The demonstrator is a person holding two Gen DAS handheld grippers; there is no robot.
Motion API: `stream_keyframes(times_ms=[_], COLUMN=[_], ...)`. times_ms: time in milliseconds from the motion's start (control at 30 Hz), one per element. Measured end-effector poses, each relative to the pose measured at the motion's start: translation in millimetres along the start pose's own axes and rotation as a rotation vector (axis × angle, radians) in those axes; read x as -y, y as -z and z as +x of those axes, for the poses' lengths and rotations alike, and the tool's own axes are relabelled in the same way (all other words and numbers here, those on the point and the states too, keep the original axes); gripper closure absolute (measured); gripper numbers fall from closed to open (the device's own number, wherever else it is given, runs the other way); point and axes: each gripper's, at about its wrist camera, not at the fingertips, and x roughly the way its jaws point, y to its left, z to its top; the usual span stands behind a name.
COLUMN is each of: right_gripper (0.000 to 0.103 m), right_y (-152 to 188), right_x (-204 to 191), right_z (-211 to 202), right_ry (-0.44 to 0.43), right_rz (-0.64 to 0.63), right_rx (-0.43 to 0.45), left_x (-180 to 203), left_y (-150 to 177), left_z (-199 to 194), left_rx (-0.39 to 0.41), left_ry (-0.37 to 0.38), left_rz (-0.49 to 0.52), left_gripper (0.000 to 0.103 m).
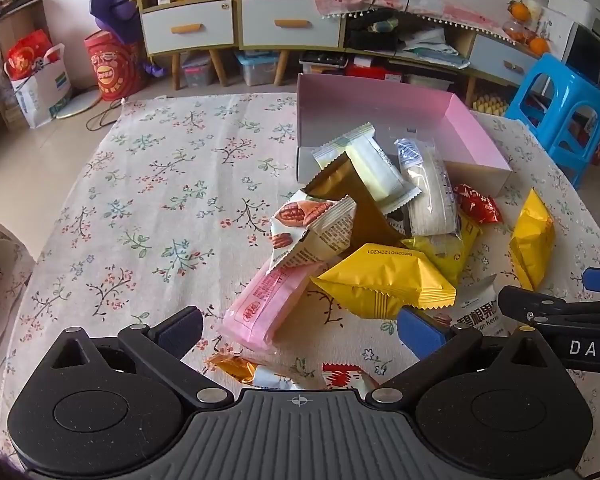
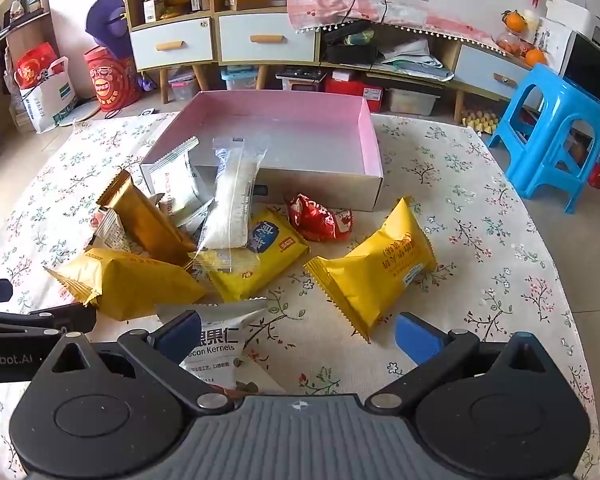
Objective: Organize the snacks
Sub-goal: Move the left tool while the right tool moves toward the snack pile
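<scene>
Both the left claw (image 1: 300, 332) and the right claw (image 2: 298, 334) hang released above the table (image 2: 480, 208), gripping nothing. The snacks (image 2: 236, 240) lie heaped just before the pink box (image 2: 370, 136), some leaning on its front wall.

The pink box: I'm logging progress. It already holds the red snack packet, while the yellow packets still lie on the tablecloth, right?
Not quite. In the right wrist view, the red snack packet lies on the tablecloth in front of the pink box, not inside. The yellow packets do lie on the cloth.
</scene>
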Motion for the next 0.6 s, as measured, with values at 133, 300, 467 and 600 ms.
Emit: stream_keyframes(times_ms=[133,300,467,600], right_gripper=[0.008,0.008,0.008,0.008], right_y=[-0.8,-0.4,-2.3,-0.8], right_x=[0.9,0.7,0.1,0.6], right_z=[-0.7,0.5,-0.6,0.5], right_ry=[-0.001,-0.002,-0.003,0.005], right_rz=[0.003,0.006,0.013,0.005], right_rx=[0.001,-0.002,-0.008,0.003], left_x=[-0.3,-2.3,-2.4,-2.1], left_y=[0.1,0.6,0.6,1.3], left_z=[-0.4,-1.0,-1.5,-2.1], left_rx=[0.0,-0.002,-0.002,-0.001], left_ry=[-0.001,0.001,0.001,0.002], left_rz=[-0.003,-0.012,-0.013,-0.012], left_gripper=[0.0,0.0,0.0,0.0])
